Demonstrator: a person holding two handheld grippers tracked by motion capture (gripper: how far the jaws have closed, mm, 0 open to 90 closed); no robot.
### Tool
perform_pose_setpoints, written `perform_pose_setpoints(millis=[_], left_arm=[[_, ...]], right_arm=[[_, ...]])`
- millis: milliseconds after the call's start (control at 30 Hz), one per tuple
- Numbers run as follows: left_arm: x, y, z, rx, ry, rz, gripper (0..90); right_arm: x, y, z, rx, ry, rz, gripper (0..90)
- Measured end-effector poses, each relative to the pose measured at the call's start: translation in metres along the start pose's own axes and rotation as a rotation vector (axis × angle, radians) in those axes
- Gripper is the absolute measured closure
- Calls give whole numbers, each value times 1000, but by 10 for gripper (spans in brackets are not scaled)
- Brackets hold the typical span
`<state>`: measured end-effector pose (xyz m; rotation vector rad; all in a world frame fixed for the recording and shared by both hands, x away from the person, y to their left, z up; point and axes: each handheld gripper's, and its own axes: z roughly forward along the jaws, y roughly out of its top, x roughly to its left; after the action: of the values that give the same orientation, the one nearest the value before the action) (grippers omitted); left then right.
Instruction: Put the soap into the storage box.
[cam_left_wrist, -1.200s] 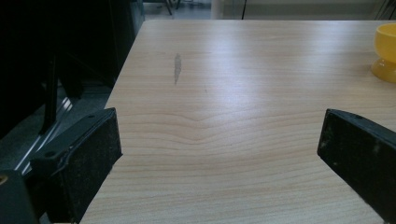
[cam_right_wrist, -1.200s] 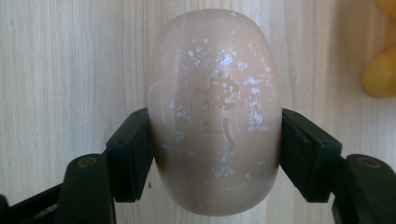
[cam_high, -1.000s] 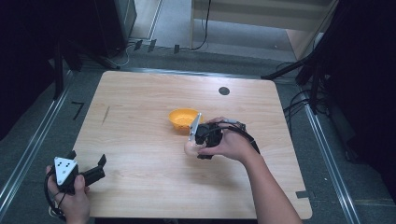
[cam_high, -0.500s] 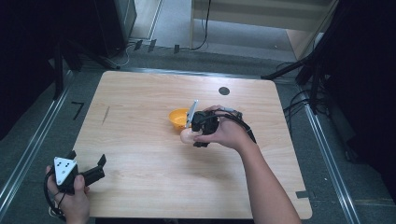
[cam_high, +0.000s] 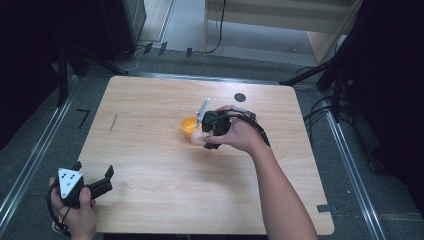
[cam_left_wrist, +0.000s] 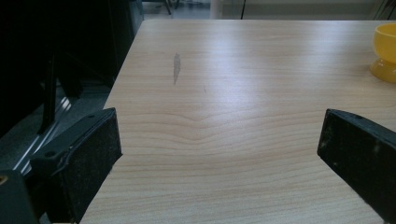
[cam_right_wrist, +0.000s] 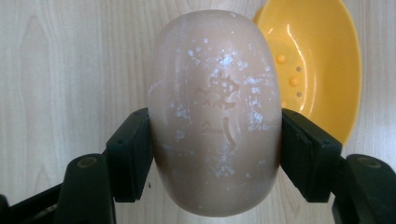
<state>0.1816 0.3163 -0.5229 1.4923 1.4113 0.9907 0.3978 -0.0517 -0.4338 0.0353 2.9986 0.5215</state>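
Change: since half a second ago the right gripper (cam_high: 206, 131) has stayed near the middle of the high view, beside the yellow bowl (cam_high: 189, 127); its grey plate has tipped a little differently. The left gripper (cam_high: 92, 185) has kept its place at the lower left.
Right jaws: closed partway on an egg (cam_right_wrist: 215, 112), one pad pressed to each side of it, seen in the right gripper view.
Left jaws: spread wide apart, holding nothing, over bare table (cam_left_wrist: 243, 116) in the left gripper view.
Egg: pale brown, smooth, speckled with white flecks, a faint stamped mark on its shell; it fills the centre of the right gripper view, its end pointing to the top of the frame.
Bowl: yellow, with small bumps inside; at the upper right of the right gripper view, behind the egg.
Table: light wood.
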Motion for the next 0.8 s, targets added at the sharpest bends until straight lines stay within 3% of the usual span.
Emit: perform_pose_setpoints(millis=[533,800], left_arm=[[0,0,0,2,0,-3,1],[0,0,0,2,-2,-8,1]], right_arm=[[-26,16,4,8,-22,25,335],[-39,22,14,58,-41,37,334]])
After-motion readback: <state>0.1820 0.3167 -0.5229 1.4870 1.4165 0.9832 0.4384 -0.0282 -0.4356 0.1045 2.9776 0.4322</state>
